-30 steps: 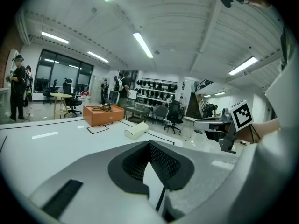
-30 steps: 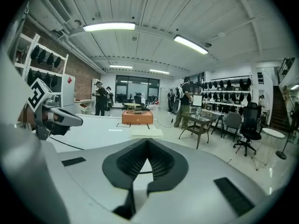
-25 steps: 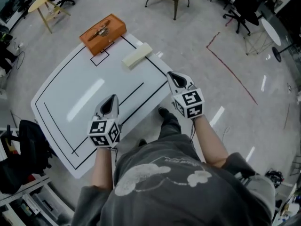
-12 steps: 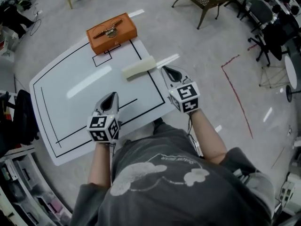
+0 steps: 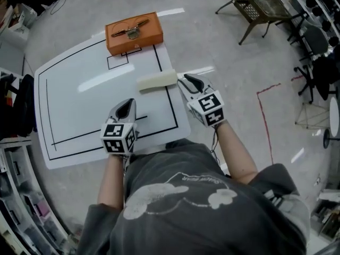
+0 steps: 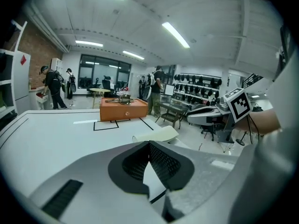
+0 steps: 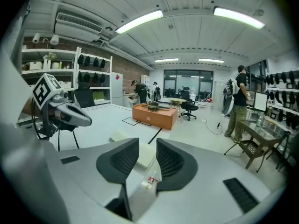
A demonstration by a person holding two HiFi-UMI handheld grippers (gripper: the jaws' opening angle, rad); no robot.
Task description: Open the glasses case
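Observation:
A cream glasses case (image 5: 157,81) lies closed near the right edge of the white table (image 5: 79,105). My right gripper (image 5: 187,79) hovers just off the case's right end; its jaws have just been opening and stand open with nothing between them, the case (image 7: 119,136) lying beyond the right gripper (image 7: 147,146). My left gripper (image 5: 126,106) hangs over the table in front of the case, a little to its left, and it is shut and empty. From the left gripper (image 6: 148,144) the case (image 6: 156,134) shows just ahead.
An orange box (image 5: 134,32) with a pair of glasses (image 5: 130,30) on top stands at the table's far edge. A metal side table (image 5: 265,4) and office chairs stand to the right, and shelving (image 5: 21,195) to the left. People stand far off (image 7: 239,101).
Both grippers moved forward over the table toward the case. The right gripper now sits close to the case's right end, and its jaws have parted. The case and the orange box have not moved.

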